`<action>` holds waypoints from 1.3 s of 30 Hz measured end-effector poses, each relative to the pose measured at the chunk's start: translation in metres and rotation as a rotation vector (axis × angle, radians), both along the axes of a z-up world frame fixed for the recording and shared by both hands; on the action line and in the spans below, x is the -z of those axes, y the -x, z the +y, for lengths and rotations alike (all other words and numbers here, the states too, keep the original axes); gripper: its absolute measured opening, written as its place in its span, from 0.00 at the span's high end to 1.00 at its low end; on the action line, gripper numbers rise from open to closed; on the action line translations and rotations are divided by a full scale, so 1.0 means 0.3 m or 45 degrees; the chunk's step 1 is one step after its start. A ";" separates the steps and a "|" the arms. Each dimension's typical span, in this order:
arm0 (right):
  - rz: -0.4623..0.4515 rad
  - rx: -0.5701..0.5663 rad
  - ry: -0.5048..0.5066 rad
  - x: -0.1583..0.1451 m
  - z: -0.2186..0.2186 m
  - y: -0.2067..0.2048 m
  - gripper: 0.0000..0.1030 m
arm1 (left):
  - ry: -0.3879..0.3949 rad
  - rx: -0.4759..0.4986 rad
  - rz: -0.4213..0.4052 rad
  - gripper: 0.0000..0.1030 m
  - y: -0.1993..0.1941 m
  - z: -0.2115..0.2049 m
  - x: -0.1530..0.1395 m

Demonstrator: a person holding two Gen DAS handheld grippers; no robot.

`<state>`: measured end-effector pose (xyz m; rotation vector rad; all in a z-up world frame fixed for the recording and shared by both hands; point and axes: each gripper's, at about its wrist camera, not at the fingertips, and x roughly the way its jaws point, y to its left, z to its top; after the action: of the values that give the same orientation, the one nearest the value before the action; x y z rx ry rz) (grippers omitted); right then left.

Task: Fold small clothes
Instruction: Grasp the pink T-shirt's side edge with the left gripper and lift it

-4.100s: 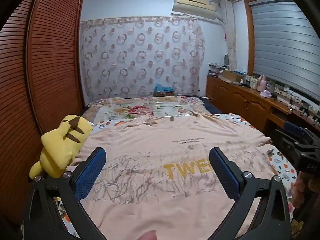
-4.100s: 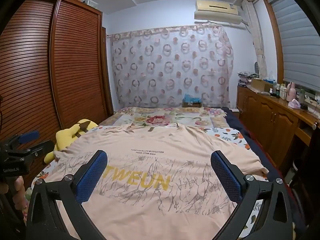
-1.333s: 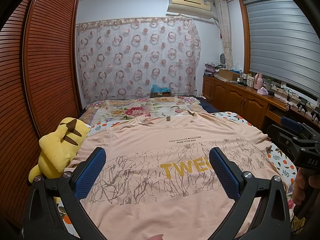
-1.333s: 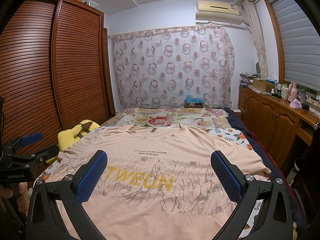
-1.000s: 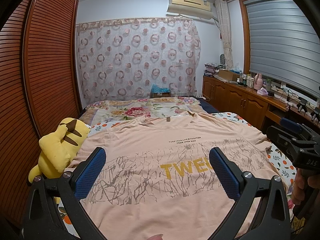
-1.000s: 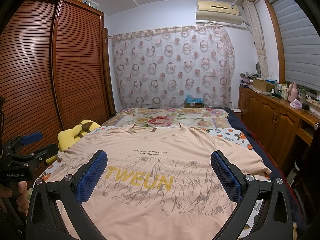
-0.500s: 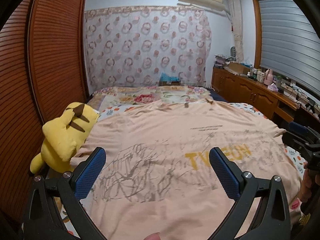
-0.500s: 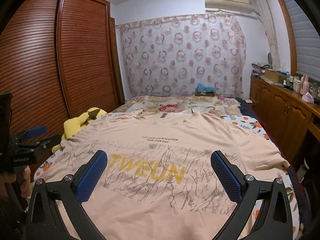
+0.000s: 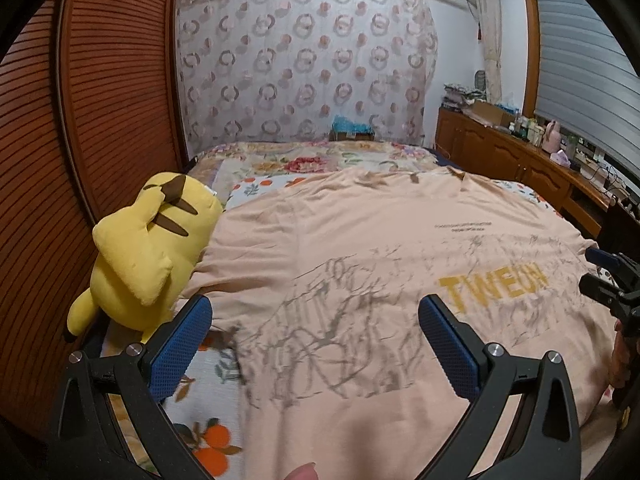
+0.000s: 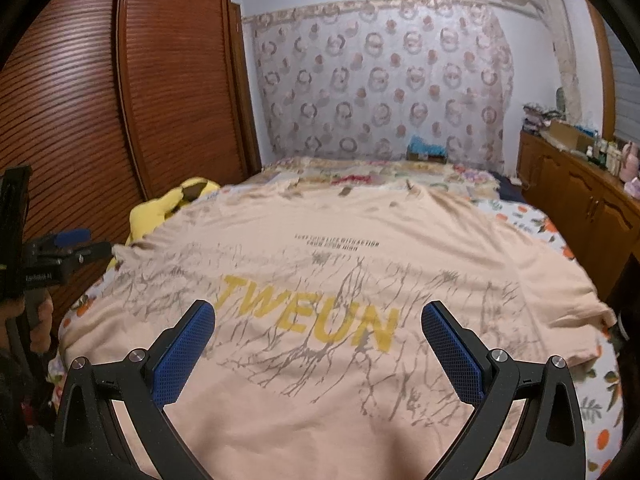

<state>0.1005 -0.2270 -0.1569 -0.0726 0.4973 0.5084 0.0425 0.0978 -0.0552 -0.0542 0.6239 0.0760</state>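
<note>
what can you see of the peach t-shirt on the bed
The peach t-shirt looks like soft cotton and lies spread flat, print up, on the floral bedspread, unfolded. It bears small dark lines of text, yellow letters reading TWEUN and grey branch-like marks. Its collar points to the far end. One sleeve touches the yellow plush toy. Neither open gripper holds it.

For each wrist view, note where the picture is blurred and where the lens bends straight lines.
Left wrist view: the T-shirt print is smeared, the left tongs stay sharp, and the wardrobe edge bows. Right wrist view: the shirt's collar is blurred, the right tongs are crisp, and the wardrobe doors curve.
</note>
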 end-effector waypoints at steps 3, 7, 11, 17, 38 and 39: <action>0.042 -0.017 0.030 0.003 0.011 -0.026 0.00 | -0.003 0.000 0.026 0.00 -0.017 0.047 0.011; 0.070 -0.030 0.078 -0.006 0.024 -0.050 0.00 | 0.051 -0.008 0.087 0.00 -0.060 0.146 0.032; 0.084 -0.036 0.092 -0.015 0.039 -0.053 0.00 | 0.109 -0.036 0.120 0.07 -0.104 0.237 0.052; 0.054 -0.033 0.084 -0.023 0.042 -0.032 0.00 | 0.206 -0.078 0.227 0.27 -0.195 0.376 0.118; 0.007 -0.043 0.100 0.016 0.047 -0.017 0.00 | 0.053 0.037 0.317 0.92 -0.290 0.343 0.099; 0.007 -0.042 0.100 0.017 0.047 -0.017 0.00 | 0.043 0.043 0.296 0.92 -0.288 0.334 0.077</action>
<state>0.1056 -0.2130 -0.1619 -0.1551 0.5224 0.5215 0.1289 0.1980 -0.0784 -0.0682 0.8583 0.0392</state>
